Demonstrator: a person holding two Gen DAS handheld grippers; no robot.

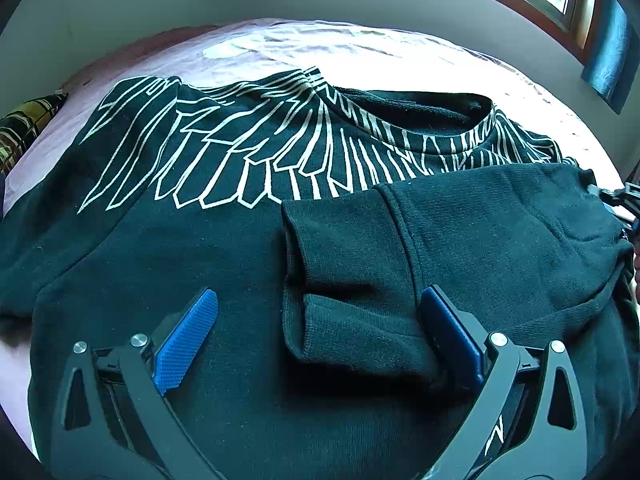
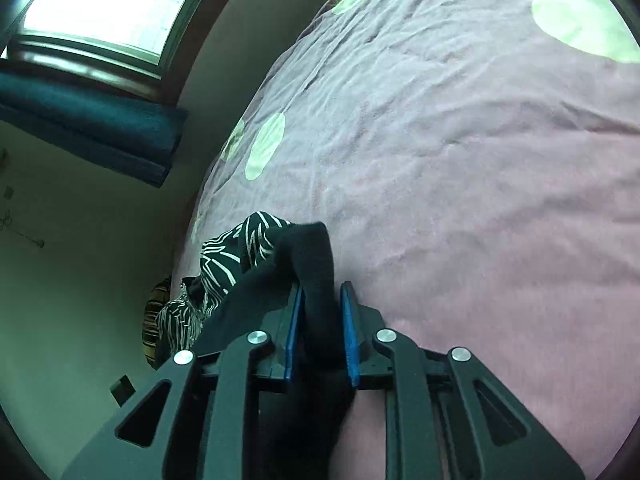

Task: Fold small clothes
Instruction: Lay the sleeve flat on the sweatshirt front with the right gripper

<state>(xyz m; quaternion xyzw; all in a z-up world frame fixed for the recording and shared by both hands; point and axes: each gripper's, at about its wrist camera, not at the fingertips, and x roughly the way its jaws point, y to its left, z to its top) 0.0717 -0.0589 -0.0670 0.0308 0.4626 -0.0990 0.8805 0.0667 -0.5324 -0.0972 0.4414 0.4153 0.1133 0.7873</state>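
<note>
A black sweatshirt (image 1: 208, 240) with a white line print lies spread on the pink bedcover (image 1: 280, 52). One sleeve (image 1: 500, 240) is folded across its front, the ribbed cuff (image 1: 340, 280) lying between my left fingers. My left gripper (image 1: 320, 304) is open just above the sweatshirt; its right pad (image 1: 452, 332) touches the cuff's edge. My right gripper (image 2: 322, 304) is shut on a fold of the black sweatshirt (image 2: 316, 264) at the garment's edge, low over the bedcover (image 2: 460, 160). The right gripper's tip shows at the far right of the left wrist view (image 1: 624, 200).
The bed carries a pink cover with pale green dots (image 2: 584, 20). A striped yellow and black cushion (image 1: 24, 132) lies at the bed's left end. A window (image 2: 112, 4) with a dark blue curtain (image 2: 92, 128) and the wall stand beyond the bed's edge.
</note>
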